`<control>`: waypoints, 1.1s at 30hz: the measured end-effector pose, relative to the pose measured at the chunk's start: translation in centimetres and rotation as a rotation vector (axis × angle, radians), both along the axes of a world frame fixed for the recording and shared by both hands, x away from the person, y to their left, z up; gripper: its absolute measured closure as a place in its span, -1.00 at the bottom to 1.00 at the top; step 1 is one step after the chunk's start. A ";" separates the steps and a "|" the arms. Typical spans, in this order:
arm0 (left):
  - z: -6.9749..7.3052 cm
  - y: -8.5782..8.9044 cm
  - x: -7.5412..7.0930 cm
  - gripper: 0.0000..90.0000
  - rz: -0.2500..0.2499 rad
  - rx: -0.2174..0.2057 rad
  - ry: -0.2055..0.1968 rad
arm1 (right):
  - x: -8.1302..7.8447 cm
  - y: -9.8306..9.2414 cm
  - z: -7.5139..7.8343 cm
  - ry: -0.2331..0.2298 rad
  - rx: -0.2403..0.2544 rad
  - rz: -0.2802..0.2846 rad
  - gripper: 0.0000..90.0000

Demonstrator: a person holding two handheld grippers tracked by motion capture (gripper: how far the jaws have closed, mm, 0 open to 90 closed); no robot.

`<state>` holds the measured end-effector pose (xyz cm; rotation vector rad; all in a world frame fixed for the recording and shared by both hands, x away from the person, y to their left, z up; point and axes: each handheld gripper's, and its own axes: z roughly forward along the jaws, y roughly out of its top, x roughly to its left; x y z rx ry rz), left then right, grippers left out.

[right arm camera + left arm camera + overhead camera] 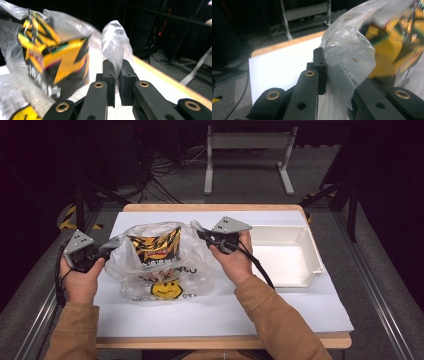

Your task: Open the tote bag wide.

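A thin clear plastic bag [150,255] holding a yellow-and-black snack packet [152,246] lies mid-tabletop [225,315]; flimsy and slippery, it is best gripped by its handles. Left hand-held gripper [107,249] at nine o'clock and right hand-held gripper [202,235] at three o'clock each pinch one.

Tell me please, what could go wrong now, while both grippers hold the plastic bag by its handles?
1. The left gripper and right gripper each pinch only a thin handle of the plastic bag; the film might slip out or tear if the hands pull apart.
2. The yellow and black package stands tilted inside; it could tip and fall out of the opening.
3. The white bin is close to the right hand and may get bumped.
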<state>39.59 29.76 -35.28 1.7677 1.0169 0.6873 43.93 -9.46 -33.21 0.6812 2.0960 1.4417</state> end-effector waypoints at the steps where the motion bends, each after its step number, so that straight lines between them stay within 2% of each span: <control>1: -0.4 0.0 0.0 0.90 0.002 0.005 0.011 | 0.0 -0.1 -0.3 0.010 -0.005 -0.001 0.89; 9: -3.5 -0.1 0.8 0.91 0.007 0.064 0.106 | 0.2 -1.0 -2.5 0.123 -0.074 -0.035 0.92; 13: -4.6 -0.2 1.1 0.91 0.007 0.094 0.140 | 0.1 -1.5 -3.3 0.191 -0.068 -0.049 0.94; 15: -5.1 -0.1 1.1 0.91 0.009 0.091 0.154 | -0.1 -1.7 -3.6 0.215 -0.067 -0.053 0.94; 19: -6.1 0.1 1.2 0.91 0.017 0.116 0.178 | -0.5 -2.0 -4.2 0.235 -0.075 -0.062 0.95; 27: -7.9 1.7 1.9 0.92 0.070 0.118 0.246 | -0.3 -3.8 -4.5 0.267 -0.068 -0.109 0.98; 30: -8.2 2.1 2.0 0.92 0.086 0.119 0.260 | -0.1 -4.5 -4.5 0.274 -0.070 -0.137 0.98; 33: -8.7 2.6 2.2 0.93 0.100 0.105 0.282 | 0.1 -5.2 -4.7 0.282 -0.076 -0.164 0.99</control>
